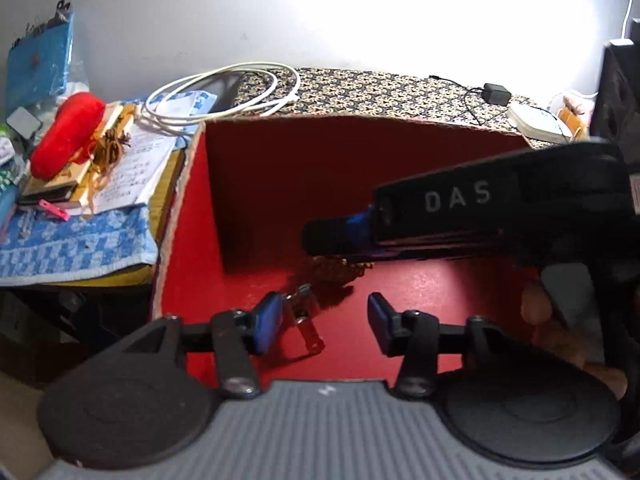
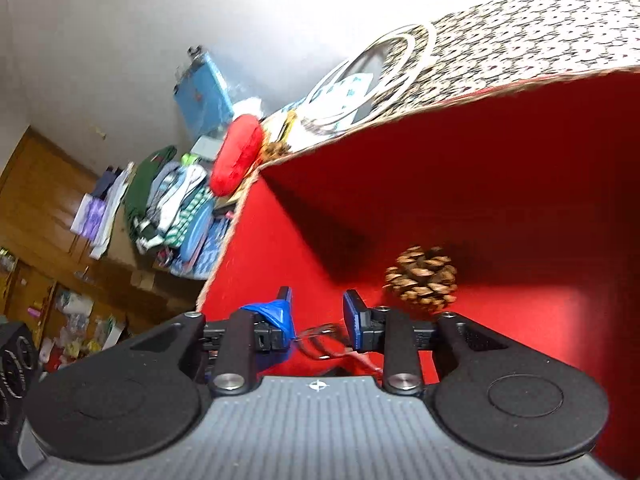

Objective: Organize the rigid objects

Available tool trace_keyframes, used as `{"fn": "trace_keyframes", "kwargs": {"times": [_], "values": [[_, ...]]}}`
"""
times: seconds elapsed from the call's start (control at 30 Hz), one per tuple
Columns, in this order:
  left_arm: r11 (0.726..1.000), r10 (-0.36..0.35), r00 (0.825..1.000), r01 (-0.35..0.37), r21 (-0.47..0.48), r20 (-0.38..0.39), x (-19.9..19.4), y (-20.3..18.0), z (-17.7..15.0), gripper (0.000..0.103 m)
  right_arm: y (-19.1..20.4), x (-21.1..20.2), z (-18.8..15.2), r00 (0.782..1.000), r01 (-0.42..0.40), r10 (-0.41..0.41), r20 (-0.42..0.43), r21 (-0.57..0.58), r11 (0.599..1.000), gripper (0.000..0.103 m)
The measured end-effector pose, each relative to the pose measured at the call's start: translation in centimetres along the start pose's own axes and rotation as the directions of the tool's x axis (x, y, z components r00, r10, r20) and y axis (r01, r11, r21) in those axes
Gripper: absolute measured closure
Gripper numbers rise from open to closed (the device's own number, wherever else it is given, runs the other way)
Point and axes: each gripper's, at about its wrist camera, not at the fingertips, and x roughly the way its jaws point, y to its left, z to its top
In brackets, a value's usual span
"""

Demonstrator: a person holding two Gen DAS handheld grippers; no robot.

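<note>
The left tool (image 1: 322, 322) hangs over the floor of the red box (image 1: 400, 184) with its 2 blue-padded fingers spread wide and nothing between them. A small metal clip (image 1: 303, 322) lies on the box floor just beside the left finger (image 1: 266, 318); whether the 2 touch cannot be told.

The right tool (image 2: 318, 312) reaches into the same box from the right side. Its fingers stand moderately apart, gripping nothing. Thin wires show low between them, blurred. Ahead of its right finger, the pine cone (image 2: 422, 278) sits on the box floor near the back wall, apart from the tool. In the left view the right tool's body, marked DAS, covers most of the cone.

Left of the box, on the counter, a red pouch (image 1: 66, 140) rests on stacked books beside a coiled white cable (image 1: 224, 94).
</note>
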Motion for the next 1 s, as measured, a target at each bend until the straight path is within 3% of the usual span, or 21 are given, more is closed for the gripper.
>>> {"fn": "trace_keyframes", "kwargs": {"times": [0.33, 0.57, 1.0], "values": [[0.997, 0.076, 0.997, -0.076, 0.008, -0.004, -1.1, -1.2, 0.5, 0.049, -1.2, -4.0, -0.4, 0.992, 0.074, -0.076, 0.100, 0.023, 0.997, 0.089], [0.993, 0.114, 0.993, -0.114, 0.009, 0.010, -2.6, -2.8, 0.5, 0.046, -0.2, -7.0, -1.4, 0.975, 0.135, -0.127, 0.181, -0.033, 0.990, 0.089], [0.980, 0.198, 0.980, -0.198, 0.000, 0.027, -5.0, -6.8, -0.5, 0.042, 0.0, -11.5, -4.0, 0.963, 0.171, -0.143, 0.228, -0.111, 0.979, 0.087]]}}
